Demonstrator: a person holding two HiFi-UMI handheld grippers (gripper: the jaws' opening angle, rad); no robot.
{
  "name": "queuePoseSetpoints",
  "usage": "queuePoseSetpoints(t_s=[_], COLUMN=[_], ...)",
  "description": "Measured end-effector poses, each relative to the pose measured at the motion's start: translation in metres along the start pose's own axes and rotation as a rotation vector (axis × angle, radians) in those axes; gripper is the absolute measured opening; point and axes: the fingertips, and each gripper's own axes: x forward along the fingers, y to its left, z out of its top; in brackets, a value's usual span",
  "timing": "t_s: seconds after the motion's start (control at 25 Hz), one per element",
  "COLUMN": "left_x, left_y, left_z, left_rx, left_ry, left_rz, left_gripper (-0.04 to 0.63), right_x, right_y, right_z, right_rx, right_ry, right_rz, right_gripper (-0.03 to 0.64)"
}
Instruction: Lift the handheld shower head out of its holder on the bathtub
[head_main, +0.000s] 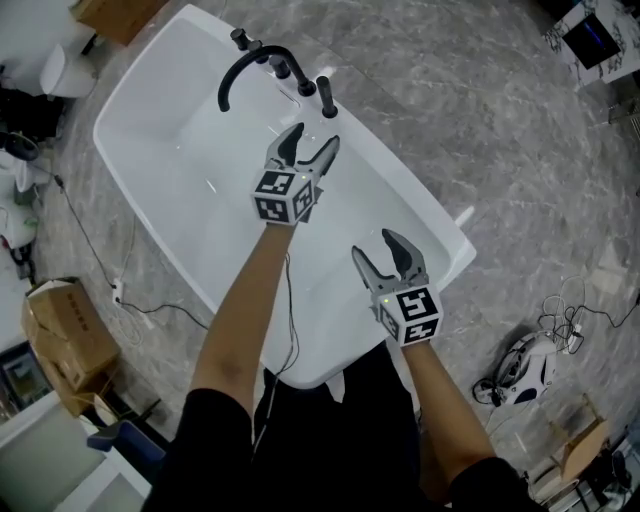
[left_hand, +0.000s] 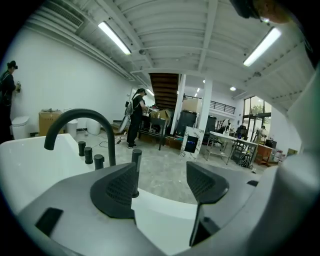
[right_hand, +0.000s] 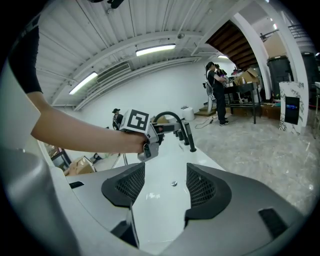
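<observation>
The handheld shower head (head_main: 326, 97) is a slim black stick standing upright in its holder on the white bathtub's rim (head_main: 400, 175), to the right of the black arched faucet (head_main: 250, 65). My left gripper (head_main: 316, 136) hangs open over the tub just short of it, with nothing between its fingers. In the left gripper view the shower head (left_hand: 135, 170) rises just behind the left jaw of the gripper (left_hand: 161, 182), apart from it. My right gripper (head_main: 373, 243) is open and empty over the tub's near half. In the right gripper view, past the gripper (right_hand: 162, 185), stands the shower head (right_hand: 191, 139).
Three short black knobs (left_hand: 88, 154) stand on the rim beside the faucet. Cardboard boxes (head_main: 60, 330) and a cable lie on the floor left of the tub; a toilet (head_main: 65, 70) stands at the far left. A person (left_hand: 135, 117) stands by tables in the background.
</observation>
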Motion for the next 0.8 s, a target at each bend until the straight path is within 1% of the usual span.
queuePoseSetpoints(t_s=[0.32, 0.52, 0.64, 0.8], left_x=[0.039, 0.056, 0.066, 0.082], left_y=[0.032, 0.055, 0.062, 0.067], left_z=[-0.030, -0.047, -0.049, -0.046], left_rx=[-0.004, -0.043, -0.062, -0.030], left_ry=[0.030, 0.043, 0.041, 0.047], left_rz=[0.028, 0.073, 0.079, 0.081], left_gripper=[0.293, 0.293, 0.293, 0.293], right_x=[0.015, 0.023, 0.028, 0.030], right_y=[-0.012, -0.019, -0.023, -0.031], right_z=[-0.013, -0.017, -0.021, -0.034], right_rx=[-0.008, -0.031, -0.038, -0.021], right_ry=[0.022, 0.032, 0.033, 0.046], right_rz=[0.012, 0.032, 0.046, 0.048], right_gripper=[0.229, 0.229, 0.229, 0.230])
